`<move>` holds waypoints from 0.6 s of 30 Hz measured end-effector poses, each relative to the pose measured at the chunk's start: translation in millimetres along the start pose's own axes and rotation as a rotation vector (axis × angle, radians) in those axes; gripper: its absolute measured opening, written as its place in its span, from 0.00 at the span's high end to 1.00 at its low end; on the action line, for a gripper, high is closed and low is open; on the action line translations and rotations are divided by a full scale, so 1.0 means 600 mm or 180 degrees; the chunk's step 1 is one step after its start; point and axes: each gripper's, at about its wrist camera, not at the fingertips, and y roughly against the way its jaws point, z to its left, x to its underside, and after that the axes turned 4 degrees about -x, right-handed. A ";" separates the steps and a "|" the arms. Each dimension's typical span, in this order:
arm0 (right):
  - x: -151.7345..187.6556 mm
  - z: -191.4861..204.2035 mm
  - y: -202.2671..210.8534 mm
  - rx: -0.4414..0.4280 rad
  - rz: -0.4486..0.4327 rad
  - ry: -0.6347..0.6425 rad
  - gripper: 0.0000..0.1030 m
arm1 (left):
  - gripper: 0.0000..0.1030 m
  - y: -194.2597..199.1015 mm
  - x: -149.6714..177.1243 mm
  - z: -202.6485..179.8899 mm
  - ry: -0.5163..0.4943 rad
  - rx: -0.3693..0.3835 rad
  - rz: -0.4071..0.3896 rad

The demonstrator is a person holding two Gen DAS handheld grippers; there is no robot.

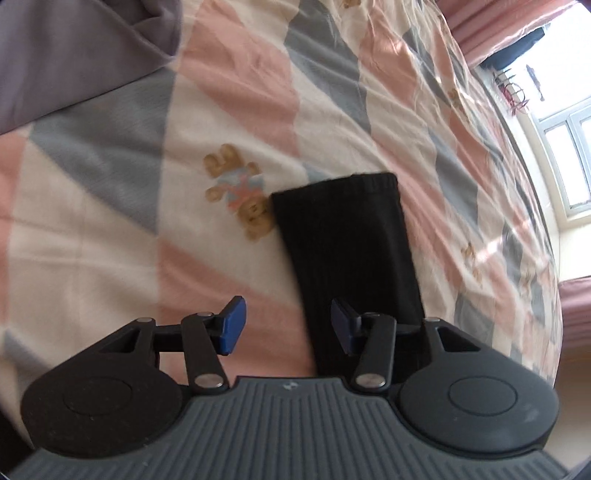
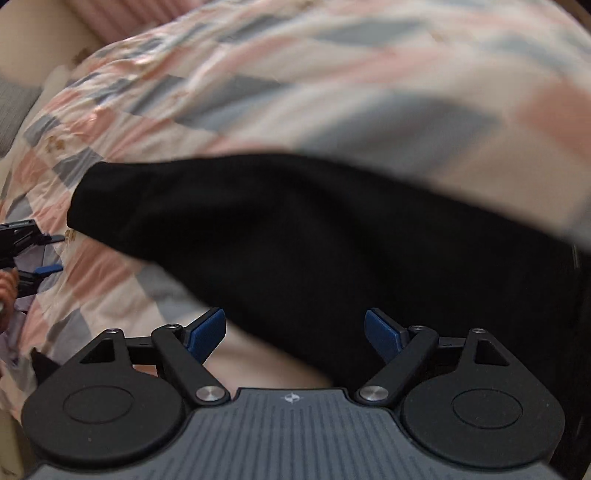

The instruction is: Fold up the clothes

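Left wrist view, L to R: a grey-purple garment [image 1: 74, 51] is bunched in the top-left corner, resting on the bedsheet [image 1: 122, 236], which is a pink/grey/cream check w/ small bear prints; one bear print [image 1: 240, 195] sits just left of the sock. The black ribbed sock [image 1: 351, 251] lies flat on the sheet, cuff end pointing away from the camera, lower end running down toward the gripper body. The left gripper [image 1: 286, 325] hangs over the sheet w/ jaws apart, blue pads facing each other, nothing pinched. The sock's lower part sits beside & partly behind the right-hand finger; can't tell if that pad touches the fabric. The left-hand pad is over bare sheet. Far right: pink curtain [image 1: 491, 33] and a bright window [image 1: 569, 162] past the bed edge.

Right wrist view, L to R: at the far left edge the other tool shows, black linkage w/ a blue pad, and next to it a bit of the person's hand, blurred. The same checked sheet fills the top & left, motion-blurred. A big black garment [image 2: 295, 243] spreads across the middle and off the right side, its rounded end pointing left. The right gripper [image 2: 295, 334] is wide apart, pads not pressing anything; the black cloth passes under/behind the right-hand finger, while the left-hand pad is over sheet. No grip on either tool.
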 end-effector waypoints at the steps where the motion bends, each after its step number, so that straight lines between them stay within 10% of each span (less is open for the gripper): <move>1: 0.020 -0.009 0.008 0.0005 0.0042 -0.0110 0.18 | 0.55 -0.010 -0.010 -0.012 -0.0007 0.0000 -0.0025; 3: 0.056 -0.024 0.023 0.0021 0.0112 -0.0310 0.18 | 0.56 -0.044 -0.025 -0.032 -0.0117 -0.0115 -0.0016; 7: 0.098 -0.037 0.045 0.0110 0.0137 -0.0569 0.18 | 1.00 -0.064 -0.031 -0.073 -0.0643 -0.0289 -0.0137; 12: 0.130 -0.048 0.075 0.0250 0.0012 -0.0696 0.18 | 0.95 -0.014 -0.015 -0.151 -0.2075 -0.0055 -0.0930; 15: 0.151 -0.060 0.083 0.0322 -0.0015 -0.0774 0.18 | 0.86 -0.086 0.000 -0.146 -0.2367 -0.0825 -0.0508; 18: 0.174 -0.075 0.088 0.0381 0.0001 -0.0888 0.18 | 0.75 -0.077 0.033 -0.135 -0.2541 -0.1237 -0.0687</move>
